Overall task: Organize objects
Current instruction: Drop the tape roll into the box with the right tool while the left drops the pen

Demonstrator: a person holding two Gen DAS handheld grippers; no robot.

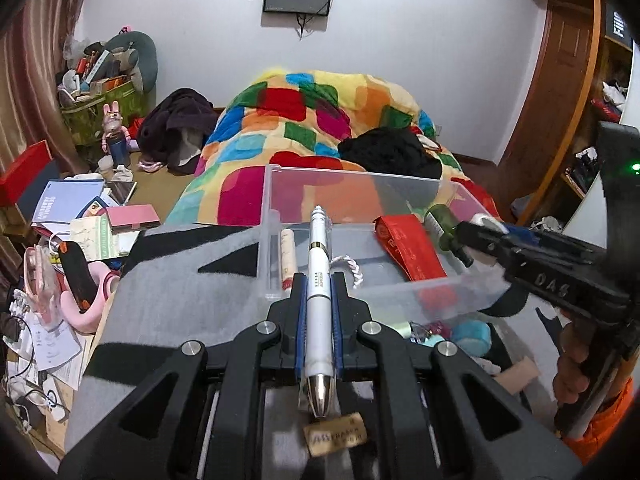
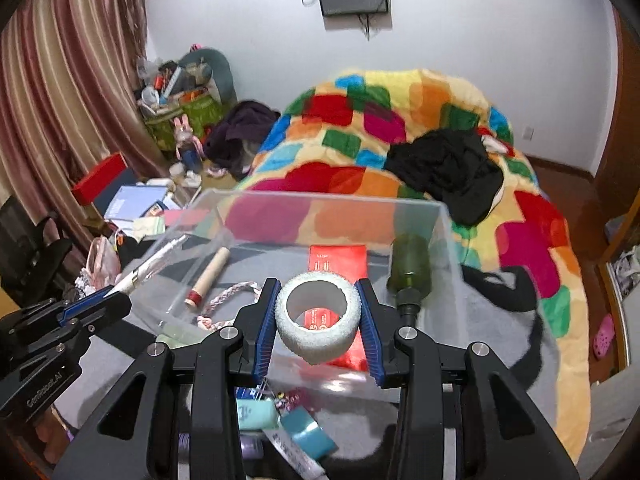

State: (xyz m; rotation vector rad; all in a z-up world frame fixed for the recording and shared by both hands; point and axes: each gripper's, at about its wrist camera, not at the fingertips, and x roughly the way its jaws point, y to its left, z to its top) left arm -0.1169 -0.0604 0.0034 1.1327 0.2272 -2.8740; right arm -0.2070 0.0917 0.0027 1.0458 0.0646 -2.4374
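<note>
While the left wrist view looks straight down the pen (image 1: 319, 304), the right wrist view shows that pen (image 2: 150, 264) only from the side, poking out of the left gripper (image 2: 114, 294) at the bin's left wall. The left gripper (image 1: 319, 284) is clamped on the pen, its blue pads tight against the white barrel; the silver tip points back at the camera and the far end reaches over the near edge of the clear bin (image 1: 360, 184).

Only the right view shows the white tape roll (image 2: 318, 320) clearly: it sits between the right gripper's (image 2: 318, 312) blue pads, squeezed from both sides, its hole facing up and forward, held above the bin (image 2: 440, 216). In the left view the right gripper (image 1: 480, 236) comes in from the right, level and pointing left over the bin's right wall, with only a bit of white showing at its fingertips; part of the hand (image 1: 576, 364) holding it appears below.

Inside the bin lie a red packet (image 2: 338, 264), a green bottle (image 2: 408, 268) on its side along the right wall, a cream tube (image 2: 208, 276) and a braided cord (image 2: 228, 296). The bin rests on a grey blanket (image 1: 180, 280). Small items, among them a teal tape (image 2: 312, 430), lie on the blanket in front of the bin. A colourful quilt (image 2: 400, 120) covers the bed behind.
</note>
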